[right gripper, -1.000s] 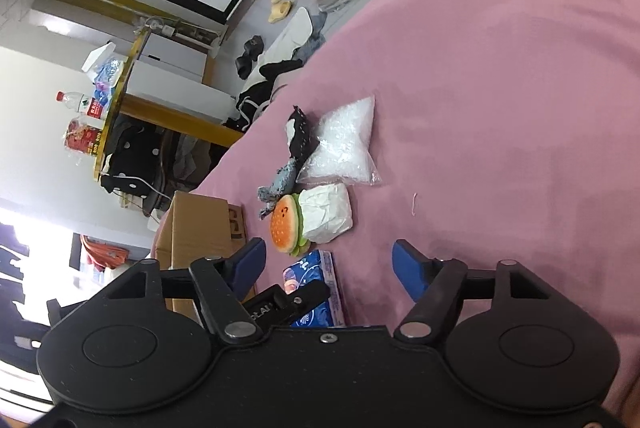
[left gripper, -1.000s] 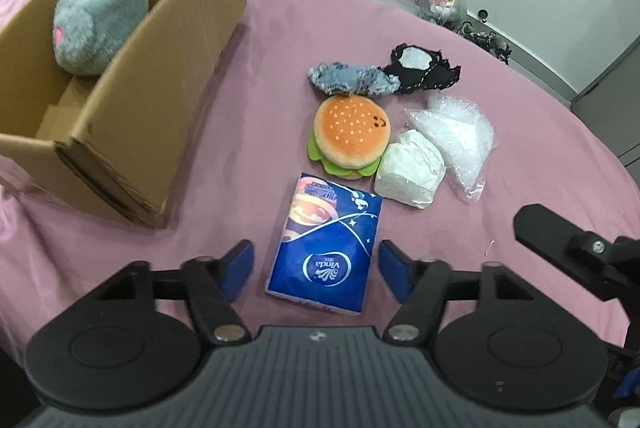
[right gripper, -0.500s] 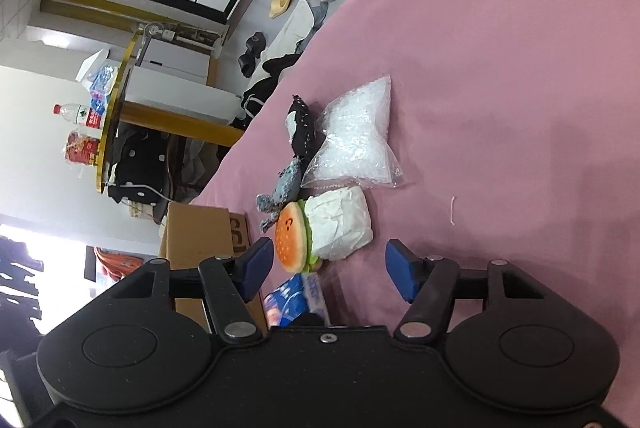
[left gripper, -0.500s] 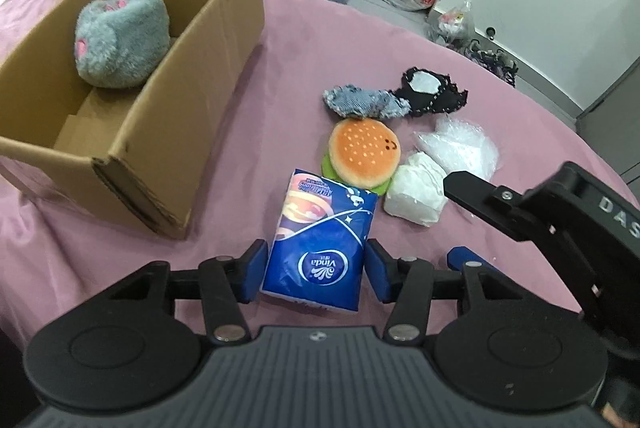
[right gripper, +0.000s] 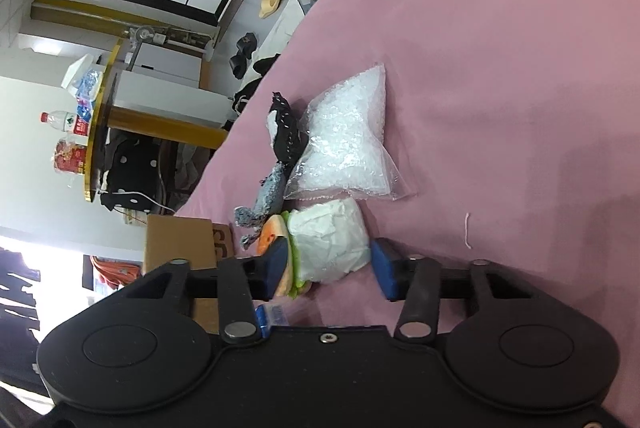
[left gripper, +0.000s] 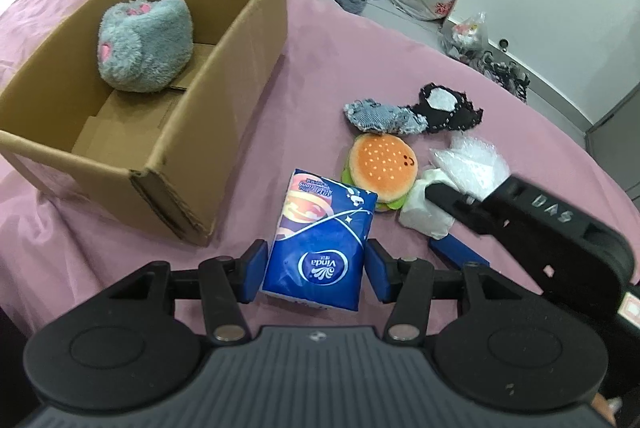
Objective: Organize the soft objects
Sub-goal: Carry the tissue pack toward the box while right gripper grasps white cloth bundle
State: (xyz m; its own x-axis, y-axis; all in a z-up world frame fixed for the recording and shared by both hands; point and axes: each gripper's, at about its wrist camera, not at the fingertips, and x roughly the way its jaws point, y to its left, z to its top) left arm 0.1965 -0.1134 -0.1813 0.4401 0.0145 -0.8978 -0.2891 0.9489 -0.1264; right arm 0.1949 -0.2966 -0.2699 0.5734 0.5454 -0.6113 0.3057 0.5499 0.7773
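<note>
Already the left gripper (left gripper: 314,270) pinches the tissue pack (left gripper: 320,240) at its near end, pads touching both sides. Just beside it the right gripper (right gripper: 330,268) stands wide around the white bundle (right gripper: 328,240), one pad wedged against the burger toy (left gripper: 380,169). Closing now could catch the burger too. The box (left gripper: 224,131), with a grey plush (left gripper: 144,43) inside, waits left on the pink cloth (left gripper: 320,67); its near wall could snag the drooping pack.
</note>
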